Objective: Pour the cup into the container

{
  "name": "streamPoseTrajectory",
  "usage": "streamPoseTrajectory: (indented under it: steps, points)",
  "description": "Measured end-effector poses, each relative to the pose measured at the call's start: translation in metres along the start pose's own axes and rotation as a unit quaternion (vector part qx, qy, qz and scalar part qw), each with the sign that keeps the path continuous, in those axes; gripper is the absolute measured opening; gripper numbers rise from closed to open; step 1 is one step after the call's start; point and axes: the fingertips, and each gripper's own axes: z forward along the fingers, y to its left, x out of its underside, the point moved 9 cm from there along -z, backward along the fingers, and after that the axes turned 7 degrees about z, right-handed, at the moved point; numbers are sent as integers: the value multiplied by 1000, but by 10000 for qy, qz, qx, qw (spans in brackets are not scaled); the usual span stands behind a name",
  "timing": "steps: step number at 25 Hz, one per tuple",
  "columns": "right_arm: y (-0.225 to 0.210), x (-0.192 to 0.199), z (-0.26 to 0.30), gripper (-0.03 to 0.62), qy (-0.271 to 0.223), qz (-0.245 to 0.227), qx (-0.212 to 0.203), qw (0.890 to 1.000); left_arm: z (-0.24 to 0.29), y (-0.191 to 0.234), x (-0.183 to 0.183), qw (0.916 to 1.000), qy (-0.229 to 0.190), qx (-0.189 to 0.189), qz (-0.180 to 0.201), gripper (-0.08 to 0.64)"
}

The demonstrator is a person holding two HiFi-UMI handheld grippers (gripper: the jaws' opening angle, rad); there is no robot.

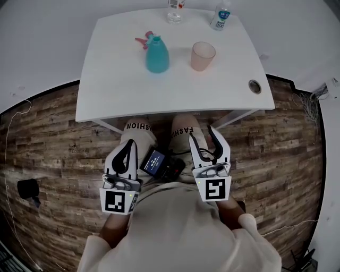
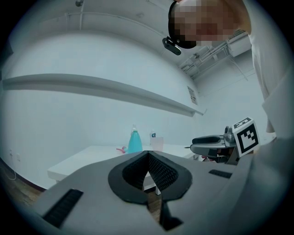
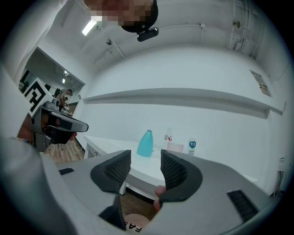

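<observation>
The left claw (image 1: 129,144) is clenched shut on nothing. Well ahead of both claws, on the white surface (image 1: 117,85), a teal bottle (image 1: 157,54) stands just left of the pink cup (image 1: 202,56). The cup stands straight up, mouth on top. The right claw (image 1: 203,133) is released and empty.

The head view's top edge is cutting off your clear bottle (image 1: 175,11) and blue-label bottle (image 1: 221,17), their print too small to read.

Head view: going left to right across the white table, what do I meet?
Spray bottle → clear bottle → cup → blue-labelled bottle → cable hole.
</observation>
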Motion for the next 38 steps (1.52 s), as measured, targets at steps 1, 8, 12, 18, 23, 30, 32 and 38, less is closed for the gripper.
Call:
streamPoseTrajectory:
  steps: [1, 8, 12, 18, 23, 30, 32, 38]
  points:
    - [0, 0, 0, 209, -3, -24, -19, 10000, 0, 0, 0, 10000, -1, -5, -2, 9]
    - [1, -1, -2, 207, 69, 34, -28, 10000, -4, 0, 1, 10000, 30, -18, -14, 9]
    - [-1, -3, -2, 207, 63, 28, -14, 10000, -4, 4, 1, 10000, 53, -47, -32, 9]
    - [1, -7, -10, 207, 29, 7, 15, 10000, -10, 4, 1, 10000, 40, -63, -57, 9]
    - [2, -8, -21, 207, 47, 14, 73, 10000, -17, 0, 0, 9999, 32, -74, -104, 9]
    - [0, -13, -30, 207, -25, -23, 155, 9999, -22, -1, 0, 9999, 23, -99, -138, 9]
    - [0, -13, -32, 207, -2, -4, 169, 9999, -23, -2, 0, 9998, 25, -96, -142, 9]
    - [1, -13, -40, 207, 33, -33, 178, 9998, -29, -5, 2, 9998, 58, -109, -166, 9]
